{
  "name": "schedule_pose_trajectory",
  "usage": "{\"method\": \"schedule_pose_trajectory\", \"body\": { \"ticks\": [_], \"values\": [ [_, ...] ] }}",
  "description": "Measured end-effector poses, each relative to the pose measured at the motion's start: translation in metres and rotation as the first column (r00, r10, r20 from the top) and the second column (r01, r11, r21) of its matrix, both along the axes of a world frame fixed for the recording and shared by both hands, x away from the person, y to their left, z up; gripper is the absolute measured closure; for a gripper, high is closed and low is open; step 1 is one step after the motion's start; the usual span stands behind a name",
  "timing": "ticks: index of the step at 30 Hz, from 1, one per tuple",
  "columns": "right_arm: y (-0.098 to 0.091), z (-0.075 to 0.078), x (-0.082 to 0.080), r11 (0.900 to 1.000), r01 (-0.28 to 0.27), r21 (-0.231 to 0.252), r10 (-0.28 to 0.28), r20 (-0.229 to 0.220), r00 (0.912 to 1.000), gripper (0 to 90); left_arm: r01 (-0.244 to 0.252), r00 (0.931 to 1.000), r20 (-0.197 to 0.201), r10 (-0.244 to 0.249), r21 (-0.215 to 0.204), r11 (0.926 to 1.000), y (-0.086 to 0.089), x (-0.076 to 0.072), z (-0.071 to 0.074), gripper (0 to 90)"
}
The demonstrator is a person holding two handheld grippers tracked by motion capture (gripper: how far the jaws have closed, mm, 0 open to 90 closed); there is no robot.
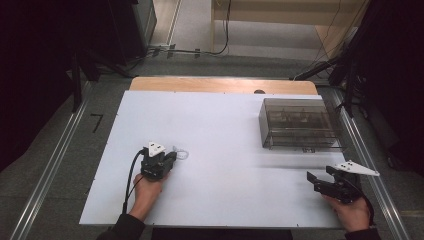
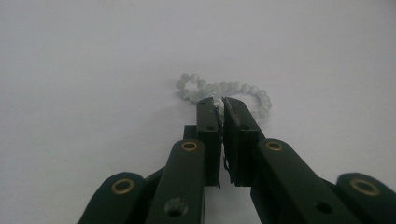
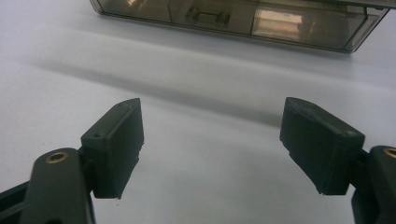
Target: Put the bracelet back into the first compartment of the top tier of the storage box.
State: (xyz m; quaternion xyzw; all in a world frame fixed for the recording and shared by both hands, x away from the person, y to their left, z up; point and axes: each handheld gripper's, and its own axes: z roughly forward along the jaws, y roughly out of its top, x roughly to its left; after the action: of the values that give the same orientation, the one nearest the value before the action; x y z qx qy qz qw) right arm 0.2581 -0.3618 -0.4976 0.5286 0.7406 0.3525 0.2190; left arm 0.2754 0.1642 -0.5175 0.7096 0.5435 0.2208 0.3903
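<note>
A small bracelet of pale translucent beads lies curled on the white table, left of the middle. In the high view the bracelet sits just beyond my left gripper. In the left gripper view that gripper has its jaws pressed nearly together on the near side of the bead loop, and a thin strand shows in the slit between them. My right gripper rests low near the front right corner. It stands wide open with only bare table between its jaws.
A smoky transparent plastic box with inner compartments stands at the back right, its front wall just beyond the right gripper. A wooden strip borders the table's far edge. Metal rails run along both sides on the floor.
</note>
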Motion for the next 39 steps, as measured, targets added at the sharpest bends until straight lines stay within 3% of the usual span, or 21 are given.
{"method": "schedule_pose_trajectory", "body": {
  "ticks": [4,10,20,29,39],
  "values": [
    [0.002,0.000,0.000,0.9999,-0.013,-0.001,0.013,0.001,0.9999,20.4,0.021,0.9996,0.017,-0.021,-0.004,0.9998,-0.002,-0.001,0.002,86.0],
    [0.003,0.001,-0.001,0.9996,-0.027,0.007,0.027,0.007,0.9996,20.5,0.051,0.9954,0.081,-0.051,-0.008,0.9987,-0.007,-0.004,0.007,86.1],
    [0.010,0.003,-0.003,0.9985,-0.054,0.011,0.054,0.017,0.9984,21.1,0.059,0.9889,0.139,-0.052,-0.045,0.9973,-0.008,-0.008,0.014,86.2],
    [0.019,0.004,-0.004,0.9971,-0.075,0.012,0.075,0.016,0.9970,21.1,0.086,0.9844,0.159,-0.075,-0.061,0.9944,-0.016,-0.010,0.019,86.2],
    [0.031,0.005,-0.003,0.9927,-0.120,0.010,0.120,0.018,0.9926,21.1,0.114,0.9826,0.155,-0.101,-0.073,0.9908,-0.025,-0.007,0.018,86.2]
  ]
}}
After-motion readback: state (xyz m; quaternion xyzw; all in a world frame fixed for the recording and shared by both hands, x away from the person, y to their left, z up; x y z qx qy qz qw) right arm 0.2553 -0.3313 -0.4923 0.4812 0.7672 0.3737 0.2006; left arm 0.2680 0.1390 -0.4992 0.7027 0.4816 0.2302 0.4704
